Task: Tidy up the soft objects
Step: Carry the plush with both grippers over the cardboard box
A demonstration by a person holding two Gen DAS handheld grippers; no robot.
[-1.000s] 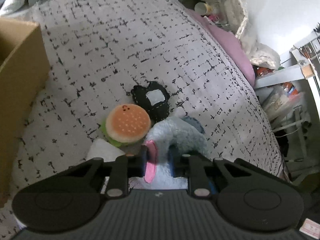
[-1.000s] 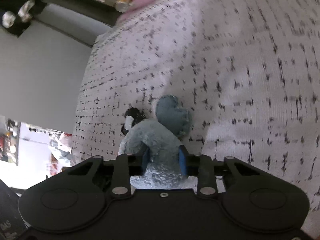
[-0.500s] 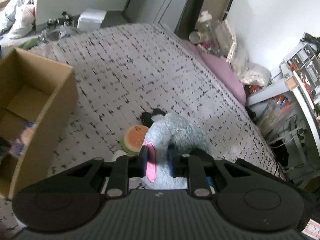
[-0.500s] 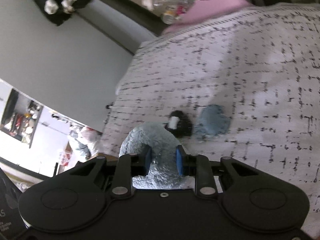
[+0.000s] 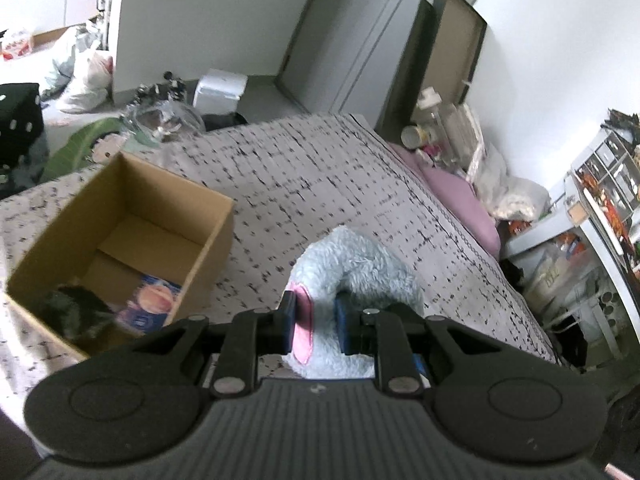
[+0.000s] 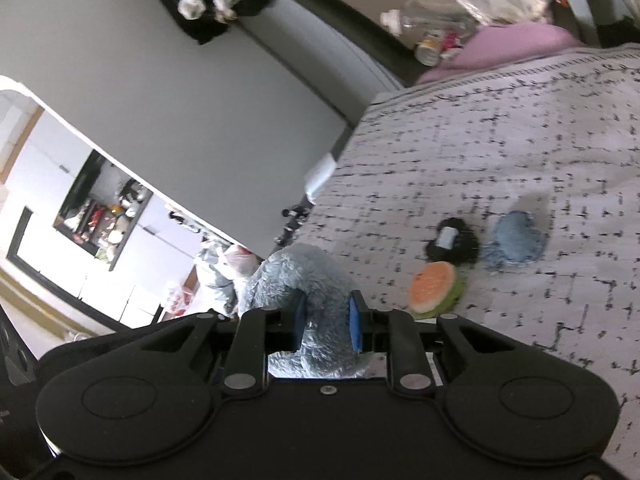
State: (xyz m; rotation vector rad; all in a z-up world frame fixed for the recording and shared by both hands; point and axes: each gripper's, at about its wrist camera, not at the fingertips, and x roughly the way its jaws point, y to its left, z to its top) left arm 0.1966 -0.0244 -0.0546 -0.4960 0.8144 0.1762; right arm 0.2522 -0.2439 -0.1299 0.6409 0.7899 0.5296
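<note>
Left gripper (image 5: 316, 322) and right gripper (image 6: 326, 320) both squeezed tight on fluffy grey-blue plush toy (image 5: 356, 264), right jaws just closing. Carry both together to brown cardboard box (image 5: 216, 216), left of frame; drop inside.

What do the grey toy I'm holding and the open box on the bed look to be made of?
Grey toy: plush, shaggy pale grey-blue pile with a smooth pink, felt-like patch; it bends between the pads. Open box: plain brown cardboard, matte, with thin flat walls and folded bottom flaps.
</note>
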